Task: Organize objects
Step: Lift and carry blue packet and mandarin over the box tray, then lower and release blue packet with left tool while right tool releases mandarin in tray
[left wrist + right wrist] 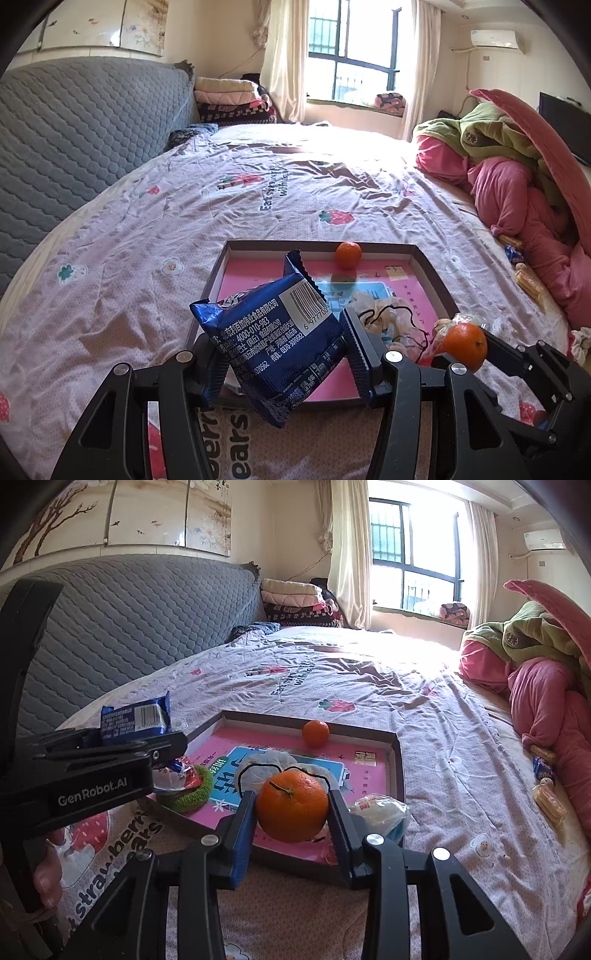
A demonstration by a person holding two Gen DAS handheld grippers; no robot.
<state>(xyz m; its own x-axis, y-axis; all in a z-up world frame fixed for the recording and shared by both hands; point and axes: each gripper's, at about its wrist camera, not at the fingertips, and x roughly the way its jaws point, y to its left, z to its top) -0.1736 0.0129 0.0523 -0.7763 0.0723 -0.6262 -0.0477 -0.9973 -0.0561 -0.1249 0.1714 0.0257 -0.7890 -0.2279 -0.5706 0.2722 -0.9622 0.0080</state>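
Your left gripper (286, 352) was clamped on a blue snack packet (275, 339), tilted, barcode side up, lifted above the near edge of the shallow cardboard tray (432, 273) on the bed (147, 229). Your right gripper (291, 812) had its jaws closed on an orange (291, 805), stem facing the camera, held over the tray's pink floor. A second orange (316, 733) sat against the tray's far wall. In the tray's near left corner lay a green ring (192, 794) with a wrapped sweet (177, 775) on it; a clear-wrapped white bun (380, 808) lay at the near right.
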